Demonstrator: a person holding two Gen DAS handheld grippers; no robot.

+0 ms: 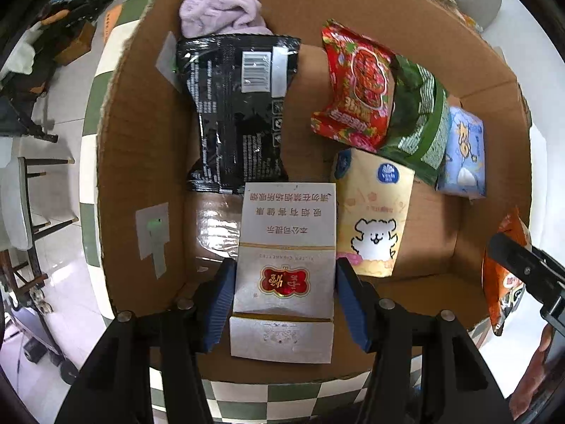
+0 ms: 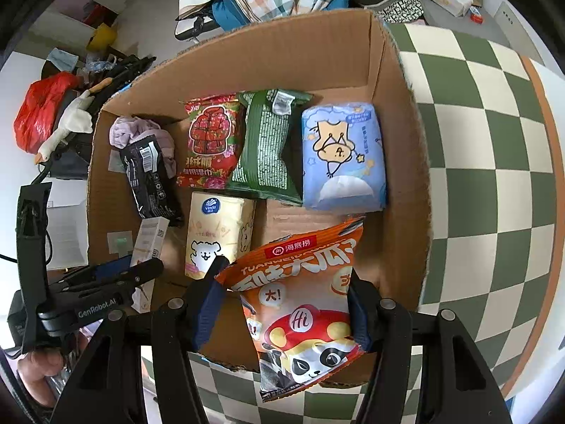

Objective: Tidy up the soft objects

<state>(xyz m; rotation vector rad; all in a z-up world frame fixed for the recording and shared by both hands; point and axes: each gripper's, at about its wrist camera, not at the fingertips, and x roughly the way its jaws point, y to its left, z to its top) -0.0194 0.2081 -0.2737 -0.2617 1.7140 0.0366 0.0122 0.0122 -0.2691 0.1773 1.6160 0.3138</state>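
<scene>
A: Which step is in hand?

B: Both tools carry something over the box (image 1: 141, 148). The left tool (image 1: 284, 293) is clamped on a white carton (image 1: 286, 247), its blue pads pressed to the carton's two long sides. The right tool (image 2: 286, 304) is clamped on an orange bag (image 2: 303, 304), pinched across its middle, with the bag's lower end hanging past the box's near wall. It looks like the placing stage: both items are held just above or just inside the near end of the box.

A: What does the next move call for?

B: Probably lowering each into bare cardboard. Ahead of the left tool lies the black pack (image 1: 236, 113), with the yellow tissues (image 1: 370, 212) just to the carton's right, so the carton has only a narrow lane. Ahead of the right tool there is an open patch of floor before the blue pack (image 2: 342, 155). The bag is limp, so it may fold as it lands.

A: What does one view give that the other lacks?

B: The left view reads the carton's face; whether the carton touches the floor cannot be told. The right view shows the red pack (image 2: 210, 141) and green pack (image 2: 265, 145) whole, side by side, the purple cloth (image 2: 134, 130) beyond the black pack, and the checked worktop (image 2: 476, 141) to the right.
</scene>
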